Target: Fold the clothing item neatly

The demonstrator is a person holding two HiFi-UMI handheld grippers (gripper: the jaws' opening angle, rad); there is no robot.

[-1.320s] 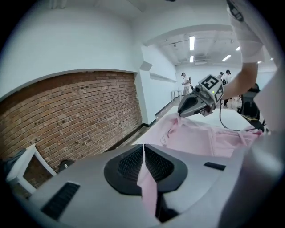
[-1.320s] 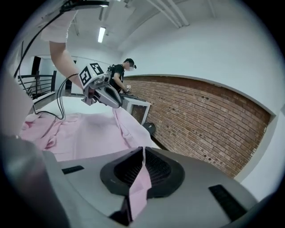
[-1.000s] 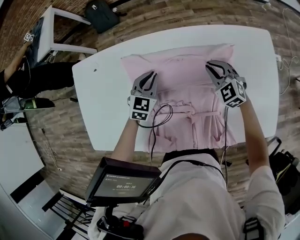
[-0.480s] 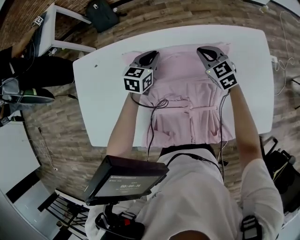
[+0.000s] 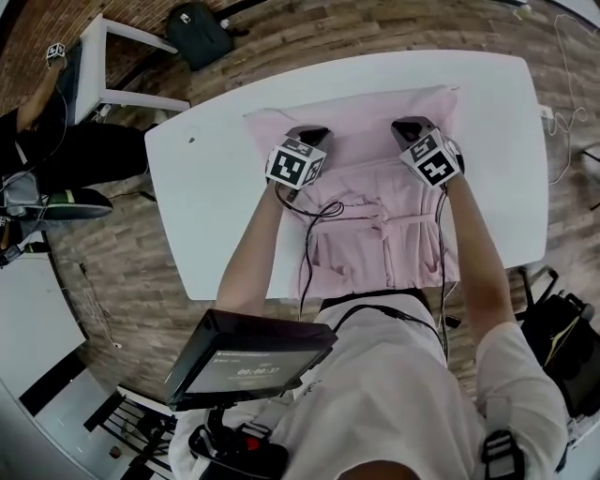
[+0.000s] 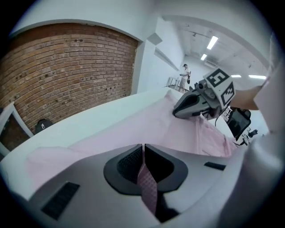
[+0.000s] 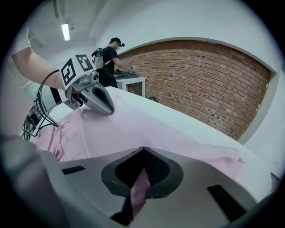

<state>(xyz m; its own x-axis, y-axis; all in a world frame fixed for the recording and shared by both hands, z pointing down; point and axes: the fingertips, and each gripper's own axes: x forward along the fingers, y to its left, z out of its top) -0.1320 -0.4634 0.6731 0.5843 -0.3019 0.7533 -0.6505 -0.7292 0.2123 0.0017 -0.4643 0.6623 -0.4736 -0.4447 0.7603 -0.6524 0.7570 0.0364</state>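
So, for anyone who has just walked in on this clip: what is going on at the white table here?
A person with a gripper in each hand is folding a pink garment spread on the white table. The left gripper and the right gripper have just been closing their jaws, and each is now shut on a pinch of the pink fabric, side by side across the garment's far half. The near part lies rumpled toward the person.

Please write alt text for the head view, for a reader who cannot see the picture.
From above: a person's left gripper and right gripper each pinch the far part of a pink garment spread on a white table; the left jaws have just closed further on the cloth. A dark bag lies on the wood floor beyond.
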